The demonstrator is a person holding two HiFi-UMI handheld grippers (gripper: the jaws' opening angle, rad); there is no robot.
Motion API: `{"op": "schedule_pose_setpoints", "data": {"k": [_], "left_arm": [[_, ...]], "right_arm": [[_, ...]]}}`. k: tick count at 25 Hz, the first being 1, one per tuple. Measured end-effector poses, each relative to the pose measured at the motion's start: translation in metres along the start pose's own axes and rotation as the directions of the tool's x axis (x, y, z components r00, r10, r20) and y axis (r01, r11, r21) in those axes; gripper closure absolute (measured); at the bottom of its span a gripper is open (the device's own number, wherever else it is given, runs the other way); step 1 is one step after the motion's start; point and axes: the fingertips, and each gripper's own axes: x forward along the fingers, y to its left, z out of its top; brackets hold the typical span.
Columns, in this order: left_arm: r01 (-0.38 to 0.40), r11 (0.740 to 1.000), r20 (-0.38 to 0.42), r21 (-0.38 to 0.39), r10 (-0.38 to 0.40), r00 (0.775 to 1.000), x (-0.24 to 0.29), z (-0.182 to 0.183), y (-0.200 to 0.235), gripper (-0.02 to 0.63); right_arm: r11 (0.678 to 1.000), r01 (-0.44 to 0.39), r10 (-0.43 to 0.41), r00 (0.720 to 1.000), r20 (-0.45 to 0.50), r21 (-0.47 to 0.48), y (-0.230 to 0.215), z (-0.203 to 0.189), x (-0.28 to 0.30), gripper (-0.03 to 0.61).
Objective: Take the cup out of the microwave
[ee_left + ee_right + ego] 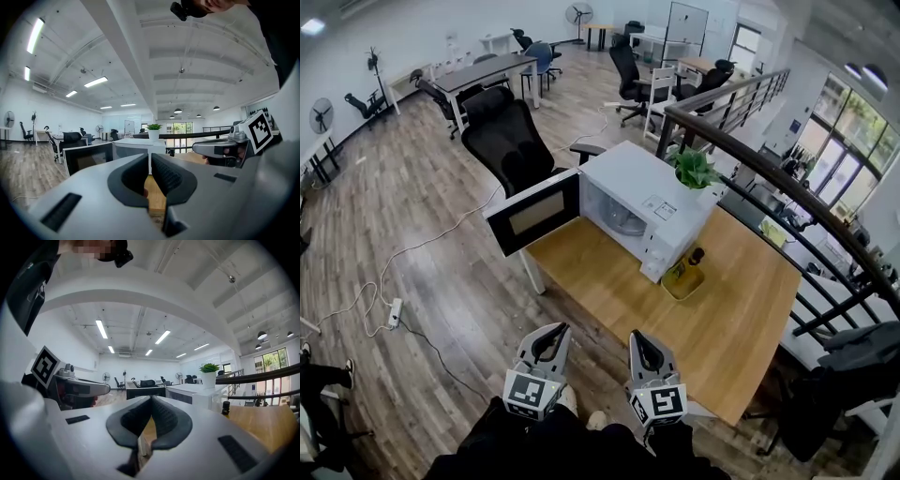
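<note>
A white microwave (642,202) stands on the wooden table (741,309), its door (534,220) swung open to the left. Inside the cavity sits a pale, glassy cup (623,223), too small to make out clearly. My left gripper (553,330) and right gripper (639,337) hang side by side close to my body, short of the table's near edge and well away from the microwave. In the left gripper view its jaws (149,157) are shut to a slit with nothing between them. In the right gripper view its jaws (151,399) meet at the tips, empty.
A potted plant (694,169) stands on top of the microwave. A dark bottle in a yellow dish (684,274) sits beside it on the table. A black office chair (511,131) is behind the open door. A cable and power strip (394,312) lie on the floor. A railing (787,197) runs along the right.
</note>
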Motion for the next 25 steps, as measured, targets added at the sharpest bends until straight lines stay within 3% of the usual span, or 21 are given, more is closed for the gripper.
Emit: {"op": "schedule_pose_setpoints", "data": {"k": [8, 22, 25], "left_arm": [[0.045, 0.999, 0.027, 0.016, -0.046, 0.999, 0.032, 0.02, 0.067, 0.577], [0.104, 0.995, 0.075, 0.004, -0.104, 0.992, 0.084, 0.016, 0.139, 0.577], [0.105, 0.995, 0.047, 0.004, -0.105, 0.993, 0.099, 0.013, 0.15, 0.577]], "right_arm": [[0.998, 0.066, -0.066, 0.998, 0.01, 0.006, 0.003, 0.021, 0.066, 0.563], [0.993, 0.121, -0.121, 0.992, -0.023, -0.008, 0.004, 0.007, 0.156, 0.563], [0.992, 0.124, -0.124, 0.992, -0.035, -0.007, -0.007, 0.001, 0.173, 0.563]]}}
